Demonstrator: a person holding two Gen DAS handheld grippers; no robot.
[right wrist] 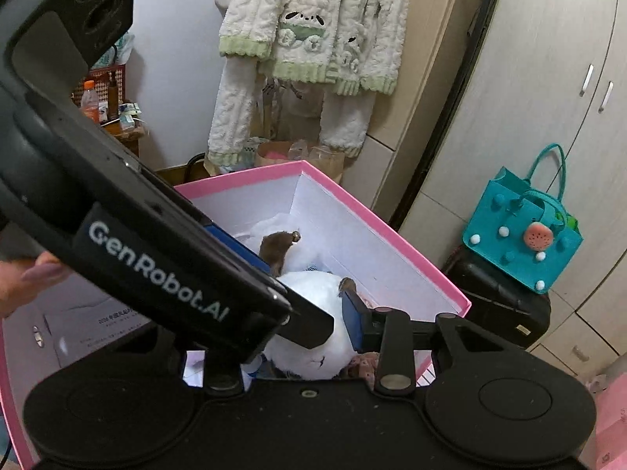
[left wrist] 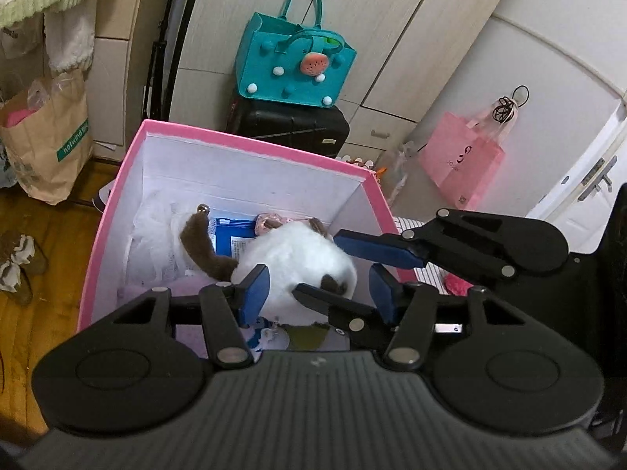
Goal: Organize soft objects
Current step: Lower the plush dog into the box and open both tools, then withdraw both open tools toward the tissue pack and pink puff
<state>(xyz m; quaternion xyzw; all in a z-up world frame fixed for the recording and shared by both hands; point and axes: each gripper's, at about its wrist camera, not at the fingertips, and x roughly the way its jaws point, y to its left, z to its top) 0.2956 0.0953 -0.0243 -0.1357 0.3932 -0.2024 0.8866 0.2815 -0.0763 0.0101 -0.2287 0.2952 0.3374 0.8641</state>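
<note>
A white plush toy with a brown tail and brown ears lies low inside the open pink box. My left gripper has its blue pads on either side of the toy's near end and is shut on it. From the right, my right gripper clamps the same toy between a blue pad above and a black finger below. In the right wrist view the plush toy presses against my right gripper's one visible pad. Its other finger is hidden behind the left gripper's housing.
The pink box also holds a blue packet and white fabric. A teal felt bag sits on a black suitcase behind it. A paper bag stands at left and a pink bag hangs at right.
</note>
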